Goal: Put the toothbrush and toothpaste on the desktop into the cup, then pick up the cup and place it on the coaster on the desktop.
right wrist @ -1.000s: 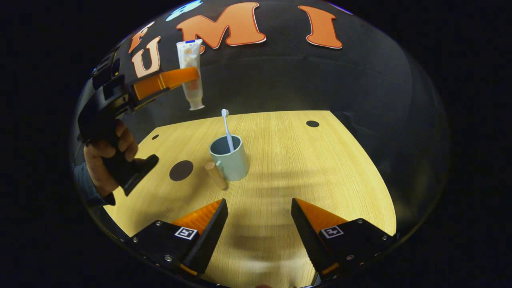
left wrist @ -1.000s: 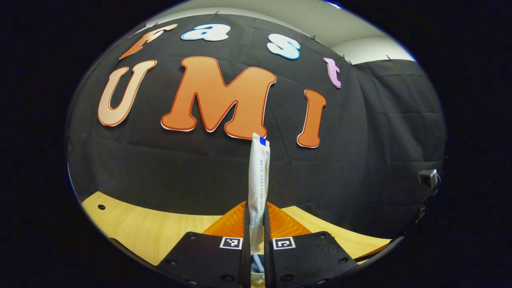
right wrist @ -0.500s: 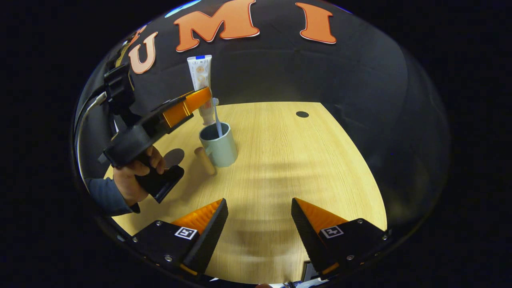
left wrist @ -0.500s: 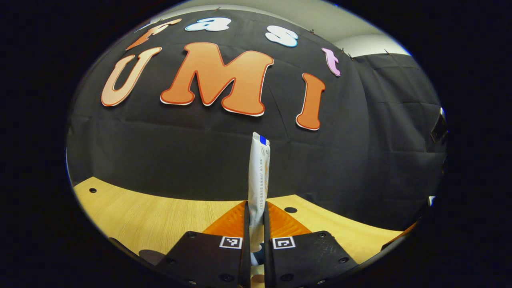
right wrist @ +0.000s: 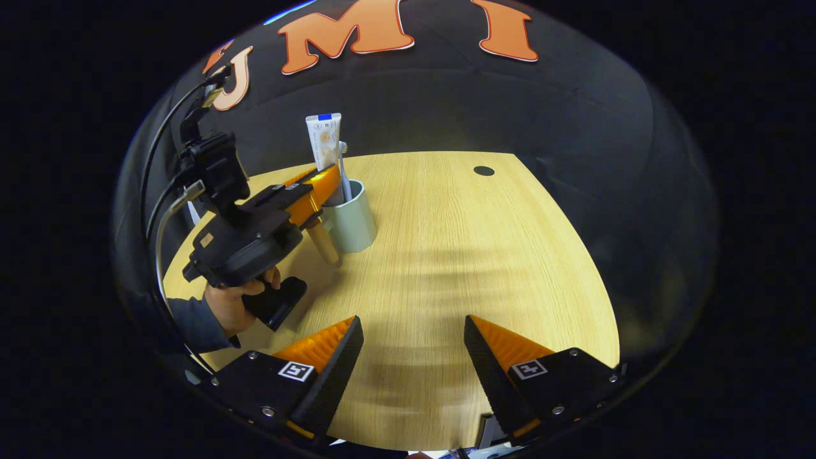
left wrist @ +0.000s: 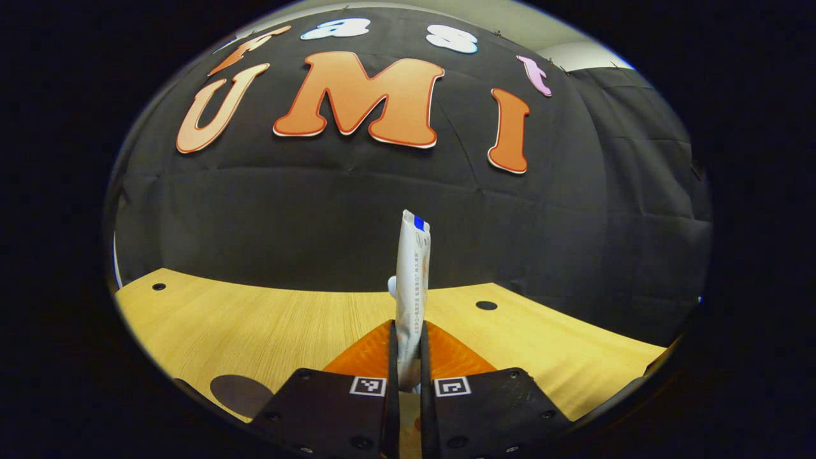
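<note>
In the right gripper view, the right gripper [right wrist: 413, 357] sat nearest, its two orange fingers spread wide apart with nothing between them, hovering over the bare wooden desktop [right wrist: 459, 255] on the near side of the cup [right wrist: 350, 220]. Farther on, the pale blue-green cup stood upright on the desktop, its wooden handle [right wrist: 323, 242] pointing toward the near left. A hand [right wrist: 239, 305] held the left gripper [right wrist: 322, 185] just left of the cup, reaching over the cup's rim. That gripper's fingers were pressed together on the toothpaste [right wrist: 324, 143], which stood upright, its lower end down at the cup's mouth and its flat crimped end well above the rim. The toothbrush [right wrist: 344, 172] stood in the cup just beside the tube, its head near the tube's middle.

In the left gripper view, the left gripper [left wrist: 406, 357] clamped the toothpaste [left wrist: 411, 280] between both fingers. The coaster [left wrist: 239, 394], a dark disc, lay on the desktop left of the fingers. A white toothbrush head [left wrist: 392, 287] peeked out touching the tube's left edge. Beyond, the desktop [left wrist: 255, 319] ran to the black cloth wall [left wrist: 287, 217].
</note>
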